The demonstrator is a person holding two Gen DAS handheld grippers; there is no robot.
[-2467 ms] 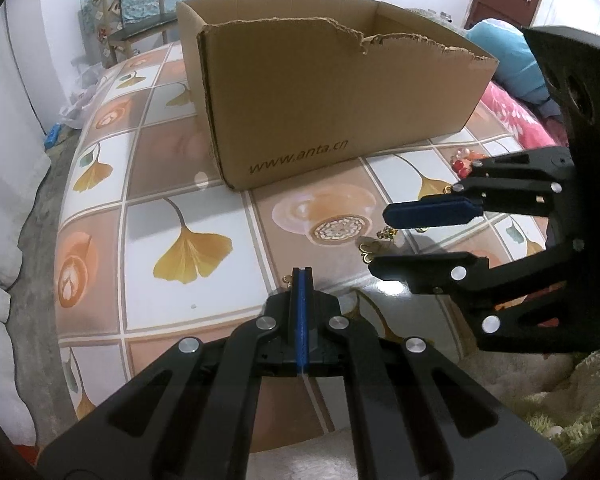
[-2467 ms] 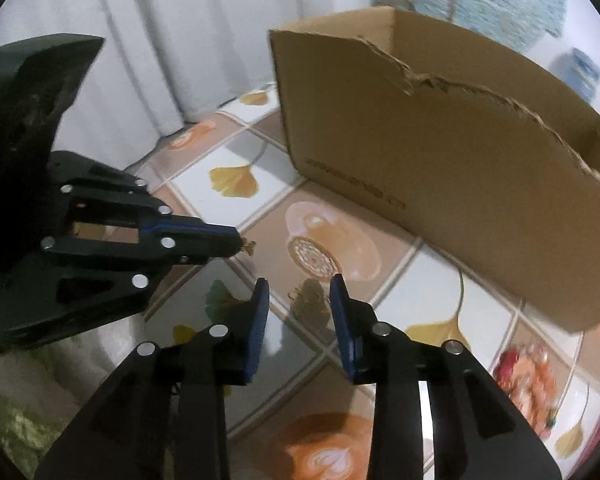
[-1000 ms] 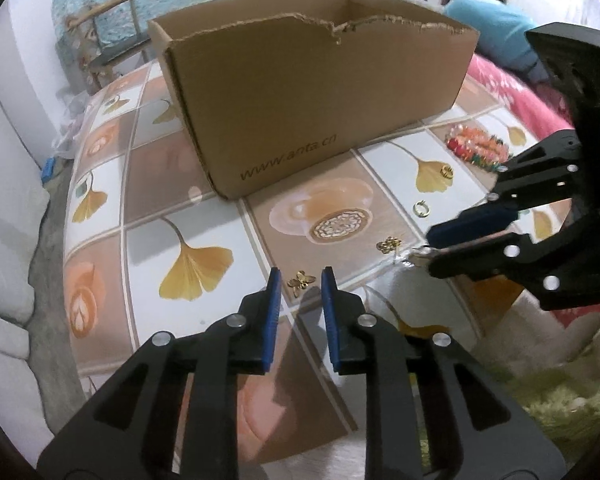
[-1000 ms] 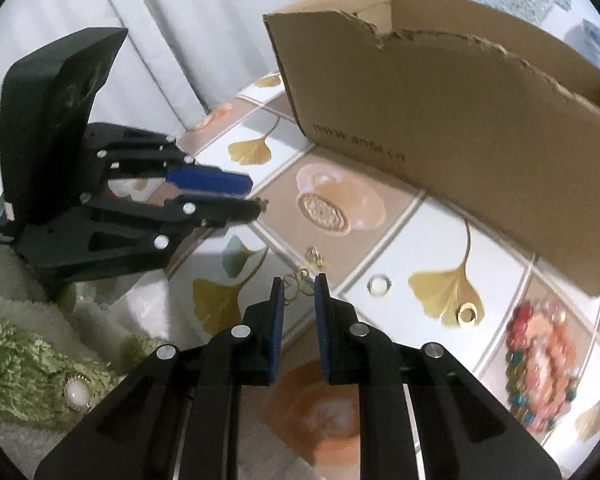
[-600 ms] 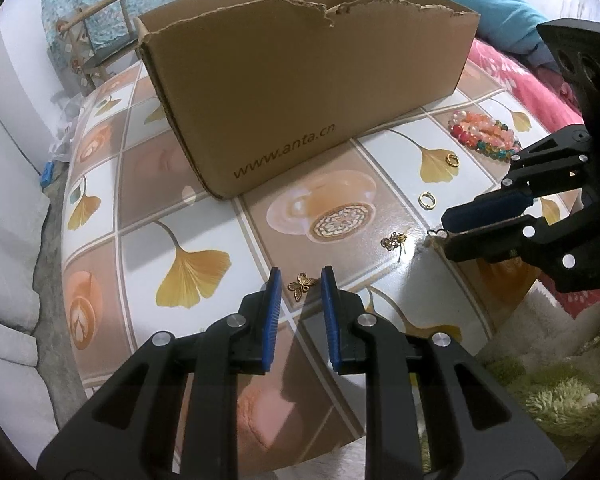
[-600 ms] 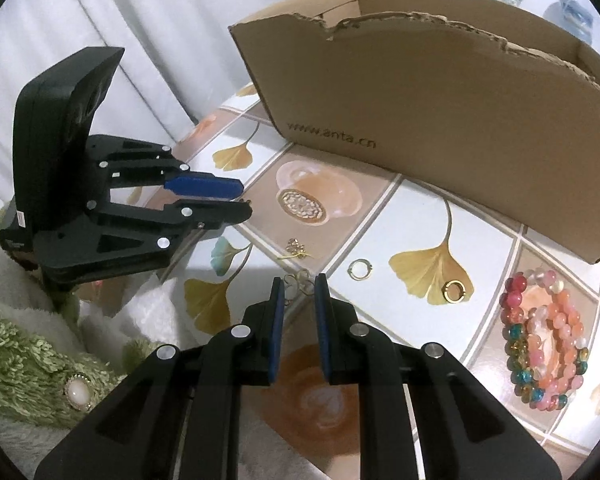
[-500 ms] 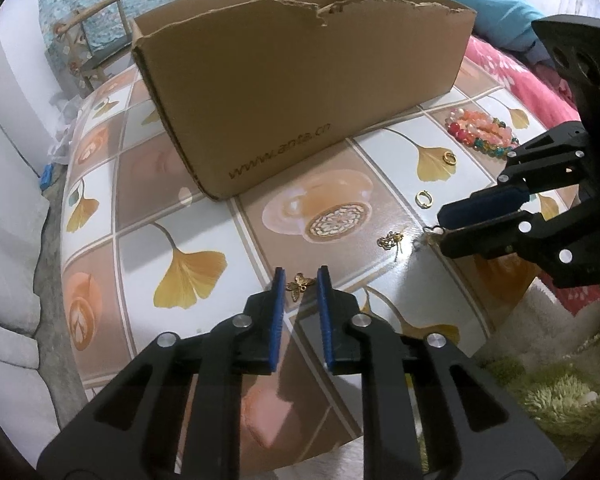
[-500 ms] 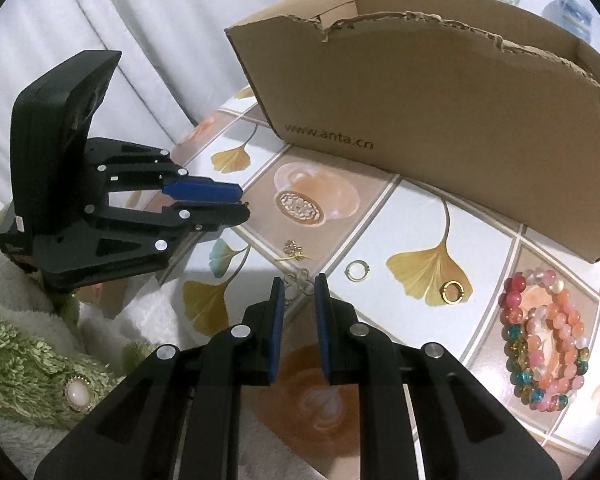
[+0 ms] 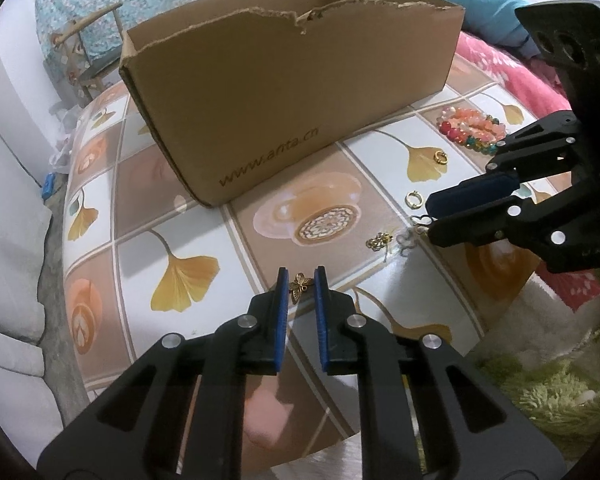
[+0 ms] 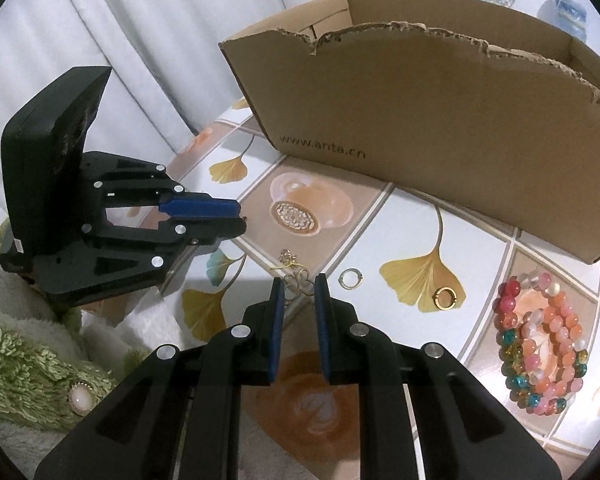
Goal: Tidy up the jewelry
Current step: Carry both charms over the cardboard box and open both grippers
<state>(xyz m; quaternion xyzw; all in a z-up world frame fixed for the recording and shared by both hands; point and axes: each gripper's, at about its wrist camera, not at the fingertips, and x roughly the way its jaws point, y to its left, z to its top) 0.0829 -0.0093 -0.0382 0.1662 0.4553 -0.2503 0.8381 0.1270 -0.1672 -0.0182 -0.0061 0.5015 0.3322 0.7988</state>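
My left gripper point(image 9: 300, 280) holds a small gold butterfly charm point(image 9: 300, 286) between its blue pads, above the table. My right gripper point(image 10: 299, 286) holds a thin gold wire earring point(image 10: 298, 282) the same way; it also shows in the left wrist view point(image 9: 428, 222). On the tiled tablecloth lie a gold flower earring point(image 9: 379, 240), two small gold rings point(image 9: 414, 199) point(image 9: 441, 157) and a pile of coloured bead bracelets point(image 9: 472, 130). An open cardboard box point(image 9: 284, 92) stands behind them.
A green and white fluffy cloth point(image 10: 32, 364) with a pearl brooch point(image 10: 78, 398) lies at the near table edge. A wooden chair point(image 9: 88, 52) stands beyond the table's far left. A pink blanket point(image 9: 508, 76) lies at the far right.
Both grippers have lifted away from the table with their pieces. The left gripper, shut 2.5 s ago, now has the butterfly charm between its pads. The box looks farther off.
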